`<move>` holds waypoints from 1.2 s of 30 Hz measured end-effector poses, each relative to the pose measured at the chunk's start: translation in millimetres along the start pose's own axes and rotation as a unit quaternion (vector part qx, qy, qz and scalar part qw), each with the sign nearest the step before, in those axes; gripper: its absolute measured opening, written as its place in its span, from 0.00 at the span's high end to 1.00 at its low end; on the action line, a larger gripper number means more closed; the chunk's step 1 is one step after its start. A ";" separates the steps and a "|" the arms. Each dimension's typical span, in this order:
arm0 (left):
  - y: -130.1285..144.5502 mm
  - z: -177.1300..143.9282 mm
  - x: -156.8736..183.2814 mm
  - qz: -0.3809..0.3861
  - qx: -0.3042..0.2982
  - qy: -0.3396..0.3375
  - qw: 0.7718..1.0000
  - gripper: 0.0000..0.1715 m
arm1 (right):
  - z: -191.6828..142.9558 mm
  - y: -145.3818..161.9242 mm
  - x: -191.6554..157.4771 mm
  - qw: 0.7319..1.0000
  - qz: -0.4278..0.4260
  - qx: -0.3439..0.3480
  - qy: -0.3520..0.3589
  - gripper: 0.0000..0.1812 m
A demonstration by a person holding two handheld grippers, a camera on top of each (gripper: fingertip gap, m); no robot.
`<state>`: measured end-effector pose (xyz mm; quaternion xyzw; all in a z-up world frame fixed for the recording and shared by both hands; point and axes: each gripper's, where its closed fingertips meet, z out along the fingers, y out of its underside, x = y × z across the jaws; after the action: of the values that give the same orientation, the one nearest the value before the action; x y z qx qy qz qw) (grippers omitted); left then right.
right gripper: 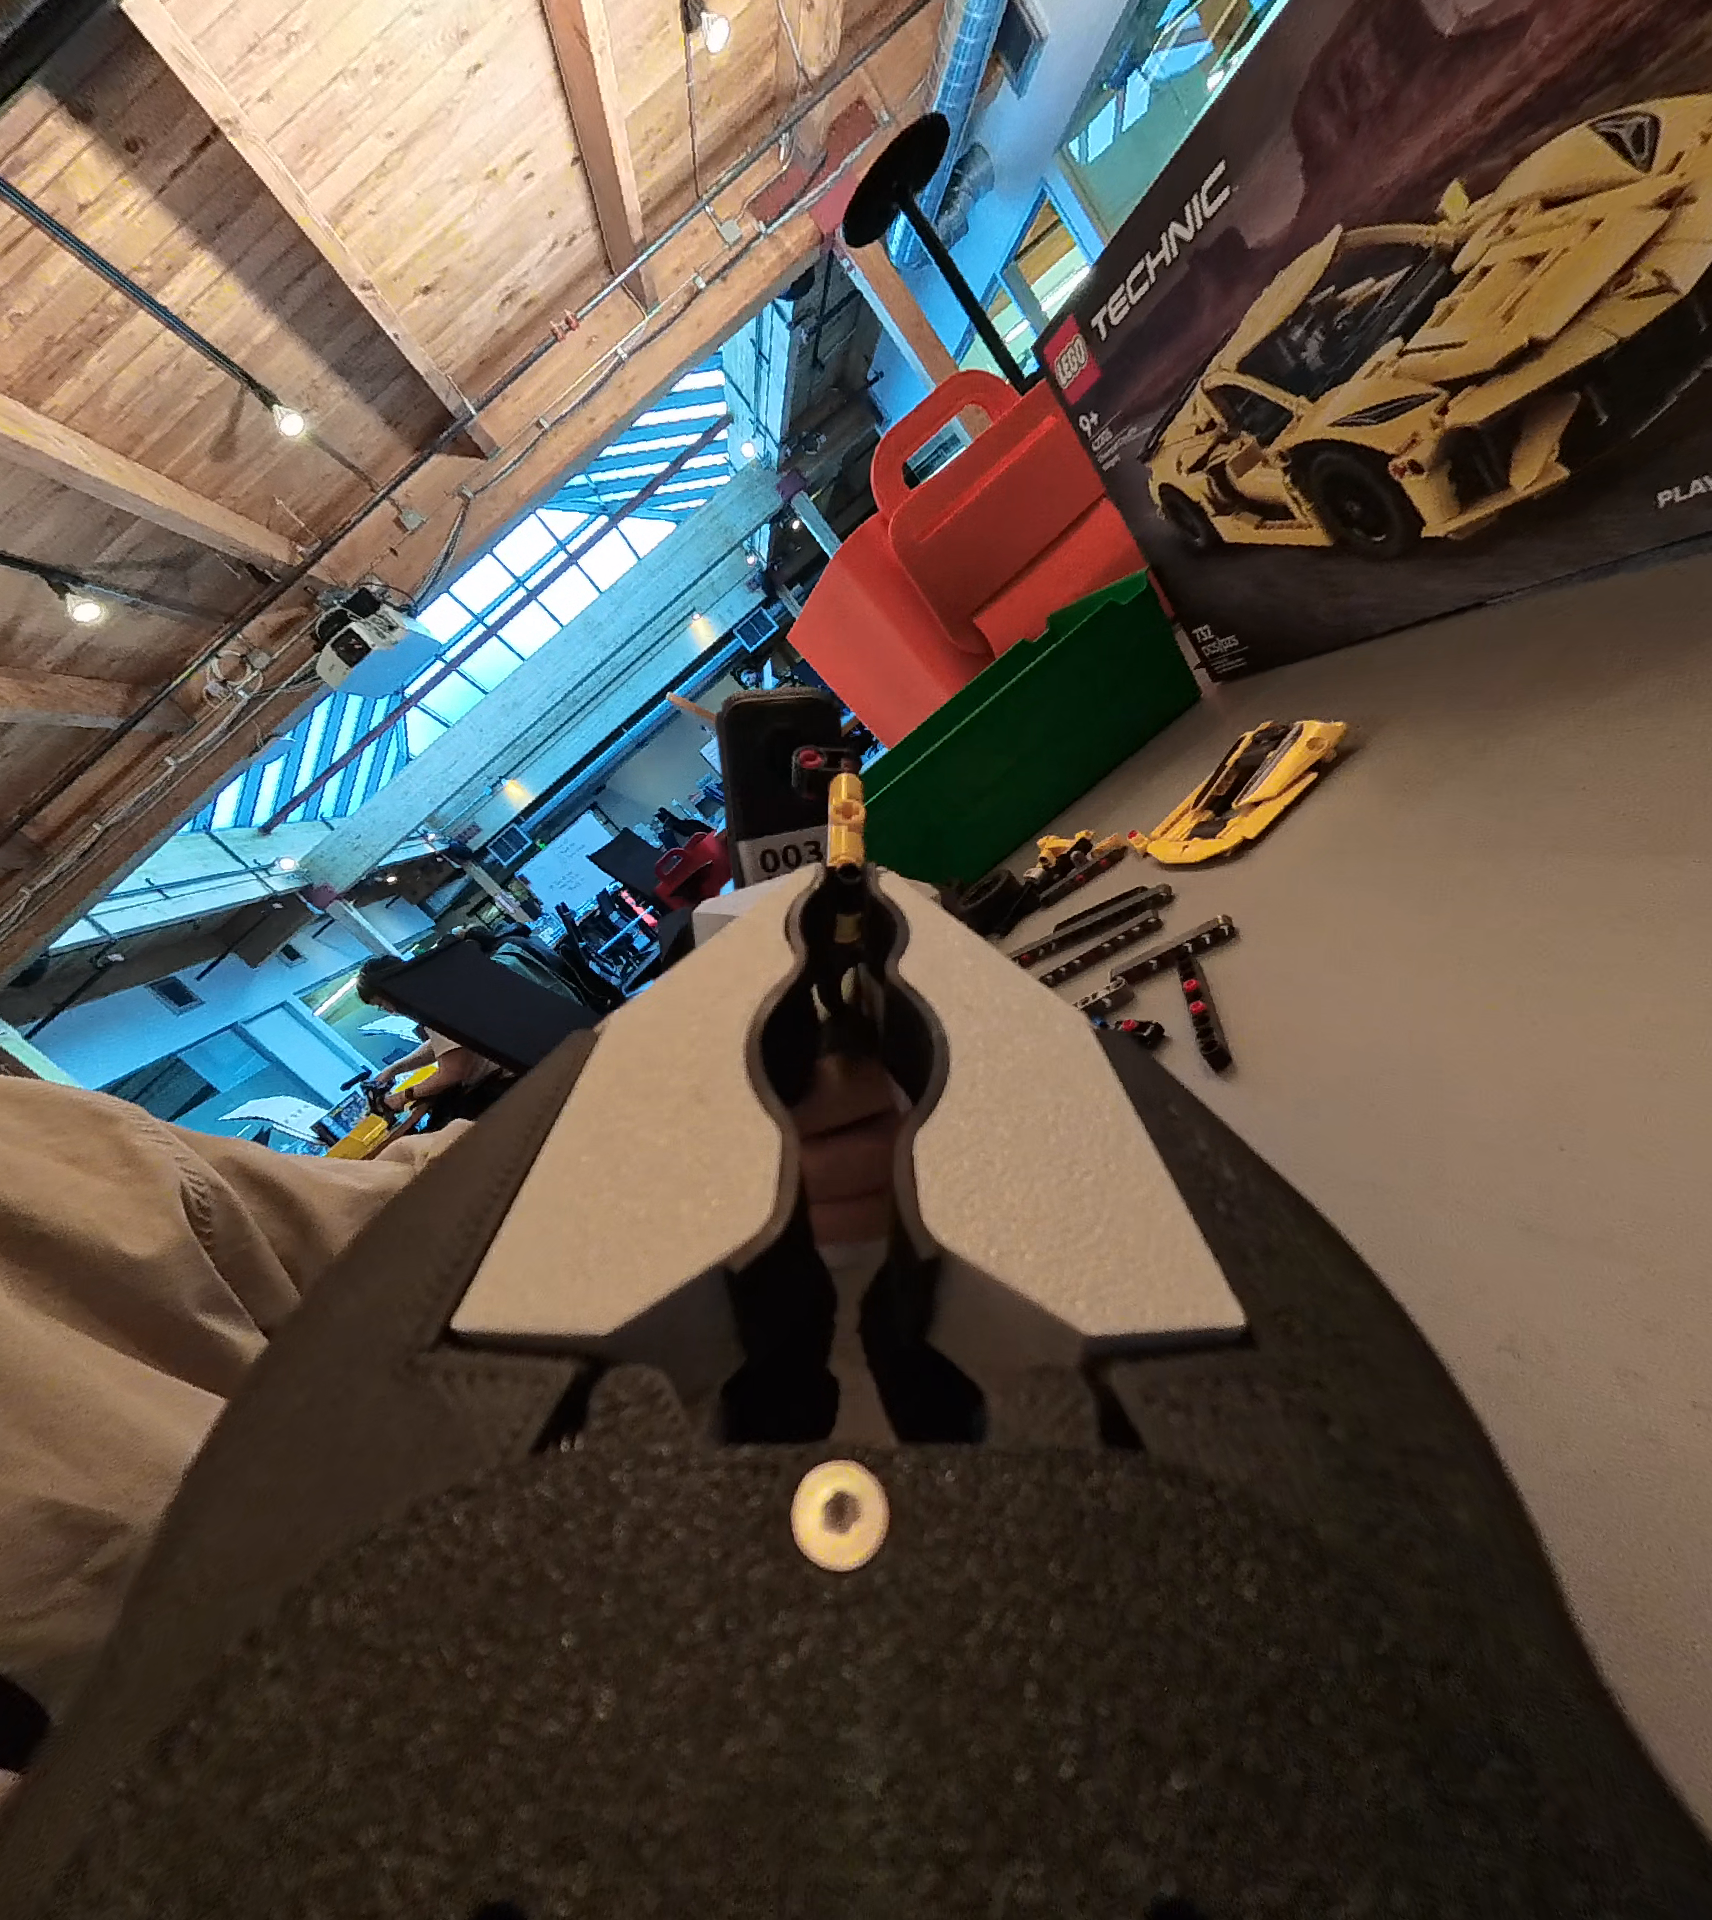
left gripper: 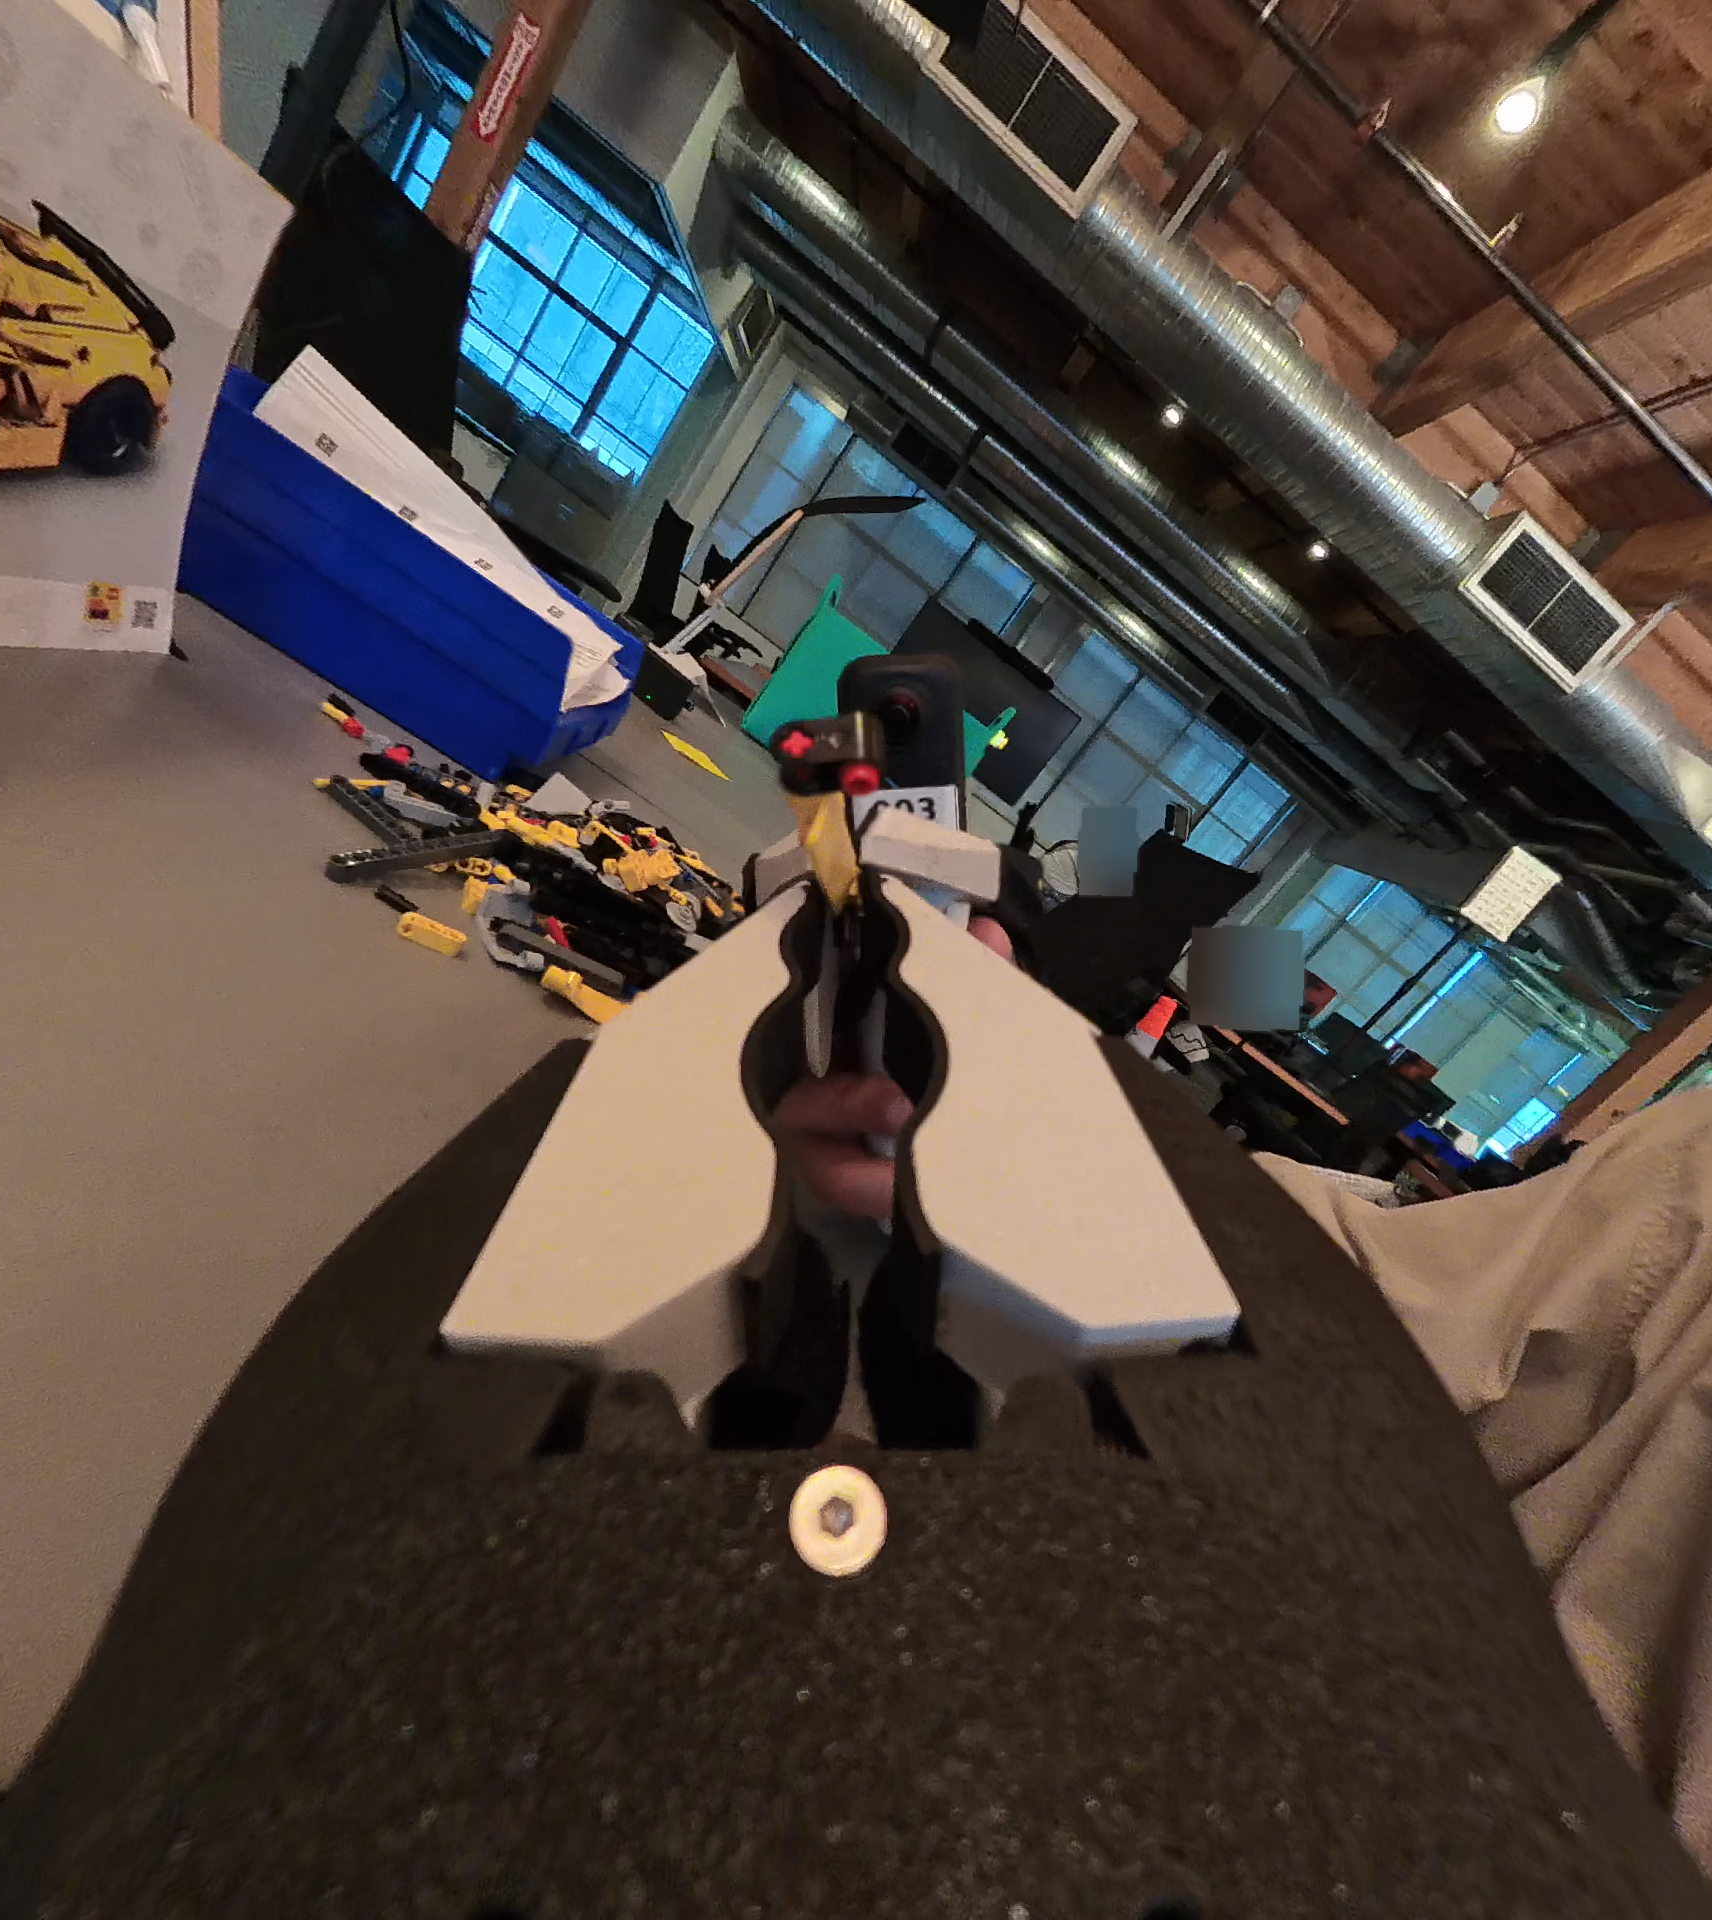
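Hidden between nearly closed jaws, both grips are partly unclear: left gripper pinches a yellow piece, right gripper a yellow pin

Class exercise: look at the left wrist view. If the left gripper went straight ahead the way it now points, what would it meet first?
Most likely the right gripper, facing it close ahead. The left gripper is shut on a yellow brick piece topped by a black connector with red pins, so that piece would probably touch first; depth is unclear.

above my fingers run timber ceiling beams, a silver duct and lit spotlights; beyond them, blue-lit windows.
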<state>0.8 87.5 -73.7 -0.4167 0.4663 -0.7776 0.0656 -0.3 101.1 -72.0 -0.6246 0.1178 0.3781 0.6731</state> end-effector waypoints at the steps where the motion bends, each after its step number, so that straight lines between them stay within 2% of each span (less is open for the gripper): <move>1: -0.4 0.0 -0.2 -0.002 0.003 0.001 1.000 0.96 | 0.2 -0.3 0.4 1.000 0.001 0.003 0.001 0.98; 5: -1.2 -1.4 0.3 0.008 0.008 0.000 1.000 0.96 | 2.9 0.1 -0.6 1.000 0.016 0.010 -0.004 0.97; 8: -3.1 -2.7 -1.9 0.028 0.017 -0.016 0.999 0.96 | 5.3 -0.5 1.4 0.997 0.071 0.030 -0.018 0.97; 10: -5.0 -3.2 -1.1 0.019 0.026 -0.011 0.999 0.97 | 6.3 -1.9 0.0 0.993 0.106 0.041 -0.033 0.98; 13: -8.7 -2.8 -0.8 0.020 0.045 -0.020 0.999 0.97 | 6.2 -4.4 0.3 0.994 0.095 0.053 -0.030 0.98; 17: -12.6 -1.6 -4.1 0.005 0.068 -0.027 0.997 0.97 | 6.3 -10.1 4.3 0.986 0.141 0.085 -0.034 0.99; 29: -15.2 -6.6 4.7 0.027 0.055 -0.022 0.998 0.97 | 6.2 -10.3 -4.7 0.996 0.074 0.046 -0.020 0.99; 30: -18.5 -9.6 4.8 0.029 0.065 -0.022 0.997 0.97 | 2.7 -15.1 -3.7 0.996 0.072 0.059 -0.016 1.00; 31: -30.0 -20.9 3.3 0.020 0.099 -0.021 0.995 0.97 | -24.1 -50.3 4.3 0.983 0.082 0.165 -0.008 1.00; 33: -53.1 -56.4 -13.6 -0.015 0.154 -0.041 0.987 0.97 | -94.0 -96.3 28.4 0.957 0.117 0.265 -0.002 1.00; 34: -56.3 -63.9 -18.7 -0.014 0.161 -0.049 0.986 0.97 | -98.7 -95.6 28.6 0.968 0.075 0.237 0.027 1.00; 36: -39.6 -41.1 -8.8 -0.001 0.109 -0.021 0.994 0.97 | -51.4 -57.1 13.7 0.996 -0.017 0.082 0.042 1.00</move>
<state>-11.3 141.4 -56.9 -0.4236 0.3766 -0.8151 0.1196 62.6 62.1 -47.6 -0.5844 0.1660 0.3293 0.7229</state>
